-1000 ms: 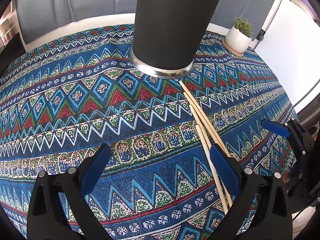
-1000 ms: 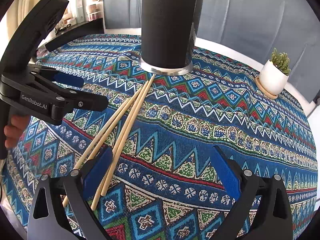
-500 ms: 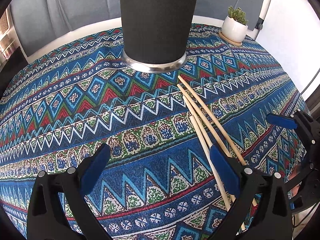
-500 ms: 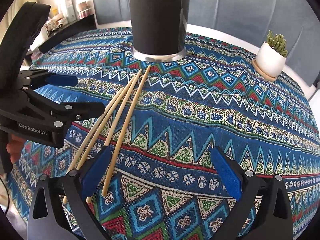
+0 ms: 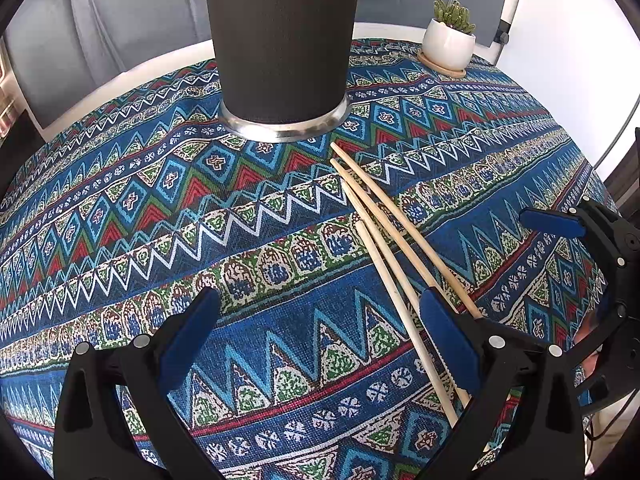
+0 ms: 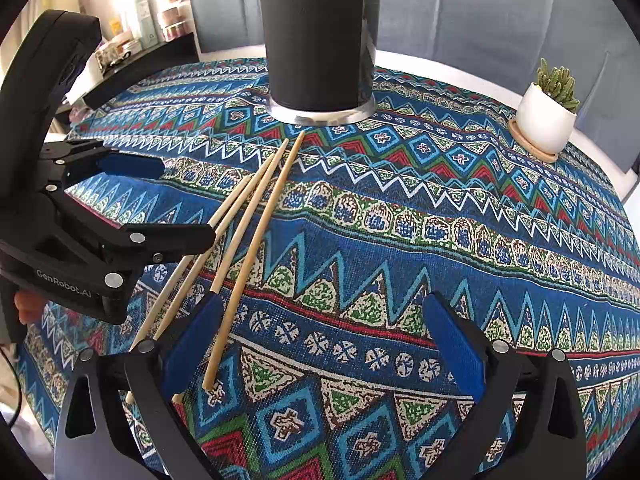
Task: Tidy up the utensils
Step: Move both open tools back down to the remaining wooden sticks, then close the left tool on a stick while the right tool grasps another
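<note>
A: So where's everything sitting?

B: The chopsticks (image 6: 256, 224) lie loose in a fan on the patterned tablecloth (image 6: 460, 208), tips pointing at the black holder (image 6: 316, 32) but stopping just short of its metal base. The left gripper (image 5: 320, 344) hovers with its jaws wide apart and nothing in them, its right finger (image 5: 448, 340) over the sticks. The right gripper (image 6: 332, 344) is just as wide and empty, with one stick running past its left finger (image 6: 192, 336).

A: Any room to move?

B: Plenty. The cloth between the holder and the potted cactus (image 6: 548, 116) is bare, and the cactus sits near the table's far edge, well apart from the sticks. The two grippers are close beside each other, though.
</note>
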Available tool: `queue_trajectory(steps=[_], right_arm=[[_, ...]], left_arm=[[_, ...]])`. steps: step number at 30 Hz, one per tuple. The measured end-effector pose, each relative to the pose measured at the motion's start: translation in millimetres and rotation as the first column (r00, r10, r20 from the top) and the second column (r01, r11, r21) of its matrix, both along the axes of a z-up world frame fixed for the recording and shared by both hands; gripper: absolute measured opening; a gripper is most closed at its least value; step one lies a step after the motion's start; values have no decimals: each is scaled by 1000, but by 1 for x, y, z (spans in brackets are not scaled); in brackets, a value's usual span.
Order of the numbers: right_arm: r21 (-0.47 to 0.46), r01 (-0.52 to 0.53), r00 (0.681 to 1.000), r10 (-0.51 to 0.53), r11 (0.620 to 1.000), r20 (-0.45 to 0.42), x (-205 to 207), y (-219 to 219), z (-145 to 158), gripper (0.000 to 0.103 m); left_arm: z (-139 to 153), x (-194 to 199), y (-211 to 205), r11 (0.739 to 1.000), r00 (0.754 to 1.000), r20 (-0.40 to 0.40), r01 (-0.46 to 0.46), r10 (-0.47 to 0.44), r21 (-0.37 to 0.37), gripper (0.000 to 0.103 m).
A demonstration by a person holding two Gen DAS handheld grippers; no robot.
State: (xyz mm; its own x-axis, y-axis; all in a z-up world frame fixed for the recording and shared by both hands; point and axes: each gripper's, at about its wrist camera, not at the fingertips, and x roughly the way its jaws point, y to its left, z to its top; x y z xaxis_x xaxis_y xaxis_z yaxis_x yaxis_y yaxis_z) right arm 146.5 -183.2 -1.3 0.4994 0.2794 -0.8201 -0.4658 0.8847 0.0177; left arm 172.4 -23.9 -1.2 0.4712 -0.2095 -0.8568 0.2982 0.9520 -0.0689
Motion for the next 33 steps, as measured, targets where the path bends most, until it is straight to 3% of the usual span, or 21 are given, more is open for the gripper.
queue_trajectory(steps=[11, 14, 24, 33], right_arm=[[2, -5, 1000, 5, 1000, 0, 0, -1, 0, 96], [2, -6, 1000, 6, 1000, 0, 0, -1, 0, 96], [-3, -45, 999, 45, 999, -9, -1, -6, 1, 95], [-43, -21, 997, 17, 999, -82, 36, 14, 2, 96]], left_arm=[[1, -8, 4, 1000, 1000, 7, -18, 18, 2, 98], [-1, -14, 2, 998, 999, -1, -45, 46, 54, 98], [1, -41, 13, 997, 998, 4, -62, 62, 53, 98], [0, -59, 17, 993, 990, 85, -112, 109, 26, 98]])
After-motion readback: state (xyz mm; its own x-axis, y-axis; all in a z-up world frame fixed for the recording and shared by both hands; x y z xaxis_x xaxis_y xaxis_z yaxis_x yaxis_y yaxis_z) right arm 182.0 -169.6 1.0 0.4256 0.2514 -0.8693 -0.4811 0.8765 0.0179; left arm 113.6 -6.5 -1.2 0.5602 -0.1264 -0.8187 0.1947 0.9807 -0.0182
